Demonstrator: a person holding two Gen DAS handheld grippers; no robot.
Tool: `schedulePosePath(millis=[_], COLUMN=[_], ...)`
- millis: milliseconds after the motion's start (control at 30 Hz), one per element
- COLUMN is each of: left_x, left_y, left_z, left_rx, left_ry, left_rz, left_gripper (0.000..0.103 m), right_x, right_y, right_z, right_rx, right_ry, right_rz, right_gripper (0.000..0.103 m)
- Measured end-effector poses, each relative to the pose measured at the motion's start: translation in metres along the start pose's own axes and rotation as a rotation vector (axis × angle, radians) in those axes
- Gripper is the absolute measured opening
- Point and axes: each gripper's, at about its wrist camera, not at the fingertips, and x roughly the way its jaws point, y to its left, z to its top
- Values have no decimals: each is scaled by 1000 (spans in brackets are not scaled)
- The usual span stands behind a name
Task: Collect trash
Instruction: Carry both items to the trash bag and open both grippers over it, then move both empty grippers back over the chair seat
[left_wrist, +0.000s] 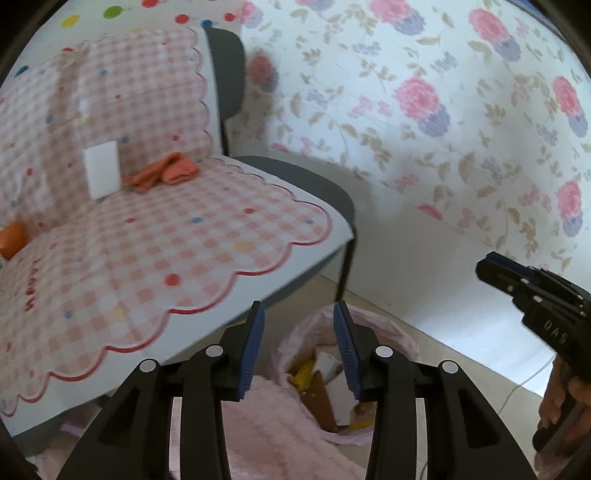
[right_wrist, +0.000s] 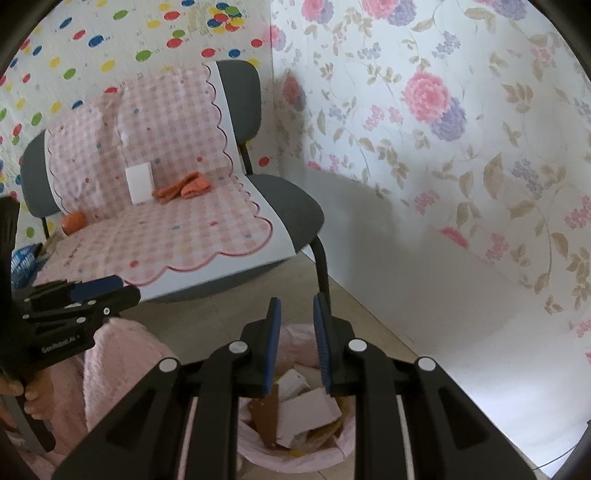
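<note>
Both grippers' jaws spread, empty — left gripper (left_wrist: 299, 345), right gripper (right_wrist: 296, 341) — above pink-lined bin (right_wrist: 295, 456) of cardboard scraps (right_wrist: 308, 408)

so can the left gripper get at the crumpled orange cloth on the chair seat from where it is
Probably yes. The left gripper stands open and empty over the pink-lined trash bin, and the crumpled orange cloth lies exposed on the checked seat cover, beside a white card, with nothing between.

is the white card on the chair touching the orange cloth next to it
Cannot tell. In the right wrist view the white card and orange cloth sit close, their edges blurred.
</note>
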Motion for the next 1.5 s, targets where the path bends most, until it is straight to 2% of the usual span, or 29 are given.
schedulePosePath(millis=[100,200,333,600,867,1100,1200,1333,1500], left_x=[-11,-22,-34,-51,-64,-61,-59,-54,-41], left_y=[17,37,62,119,161,184,192,198,205], left_z=[2,5,8,13,26,41,46,52,62], left_rx=[-27,-55,-81,-163,-197,-225,-241,-248,-240], left_ry=[-18,-39,-61,-80,-77,-80,-86,-92,-76], left_rz=[37,74,137,241,328,353,357,360,373], left_gripper=[44,45,52,52,52,54,63,65,72], right_x=[0,3,13,36,59,80,87,95,106], right_y=[5,15,34,77,114,134,140,145,149], right_z=[11,21,35,59,84,104,113,123,131], right_rx=[8,-2,-23,-76,-88,-105,-111,-124,-142], right_ry=[-18,-28,-25,1,6,20,17,12,6], right_rz=[32,55,91,159,226,259,270,278,271], right_gripper=[18,24,26,31,32,33,37,38,51])
